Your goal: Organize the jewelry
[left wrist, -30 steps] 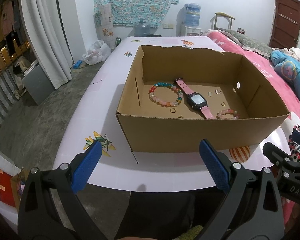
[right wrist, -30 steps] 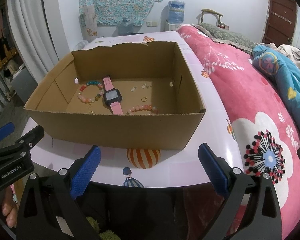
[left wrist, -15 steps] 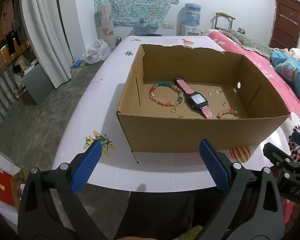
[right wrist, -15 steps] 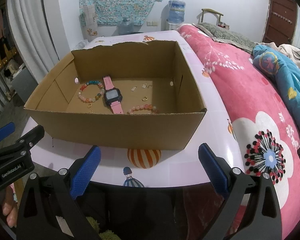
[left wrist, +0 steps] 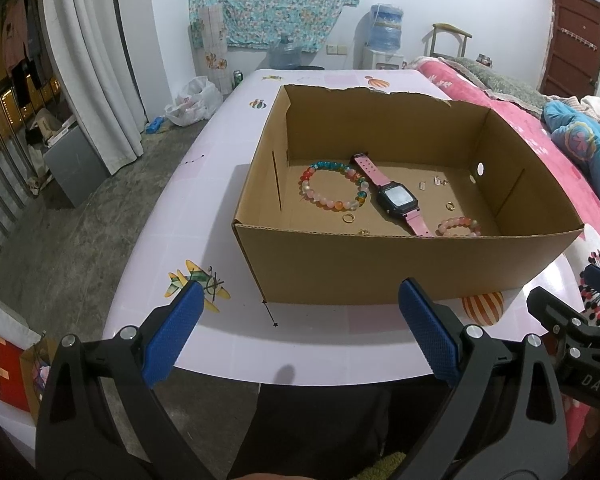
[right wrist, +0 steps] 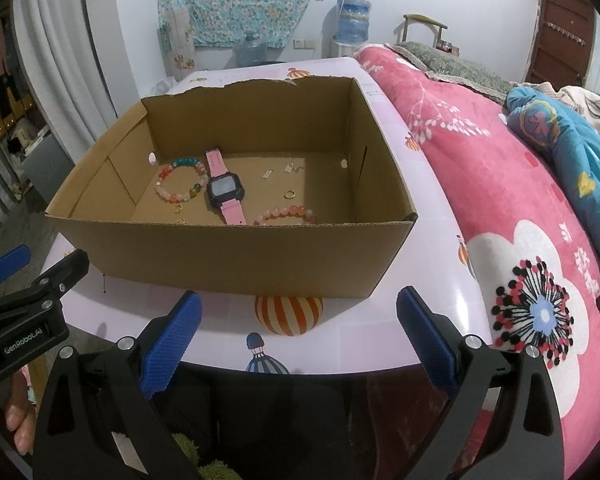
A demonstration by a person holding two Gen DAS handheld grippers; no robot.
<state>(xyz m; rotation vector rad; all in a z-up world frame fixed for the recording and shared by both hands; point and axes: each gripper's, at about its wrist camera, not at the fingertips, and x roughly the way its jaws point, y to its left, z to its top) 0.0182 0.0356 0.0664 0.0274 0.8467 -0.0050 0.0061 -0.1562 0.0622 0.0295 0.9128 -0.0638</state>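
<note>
An open cardboard box (left wrist: 400,268) (right wrist: 228,252) stands on a pink-white table (left wrist: 204,216). Inside lie a multicoloured bead bracelet (left wrist: 332,192) (right wrist: 180,184), a pink-strapped watch (left wrist: 396,198) (right wrist: 224,190), a pink bead bracelet (left wrist: 458,226) (right wrist: 286,216), gold rings (left wrist: 348,218) (right wrist: 289,194) and small earrings (left wrist: 436,182). My left gripper (left wrist: 300,332) is open and empty in front of the box's near wall. My right gripper (right wrist: 300,336) is open and empty, also in front of the near wall, further right.
A bed with a pink flowered blanket (right wrist: 520,208) runs along the table's right side. Curtains (left wrist: 92,60) and bare floor lie to the left. A water dispenser (left wrist: 384,36) and a chair stand at the back wall.
</note>
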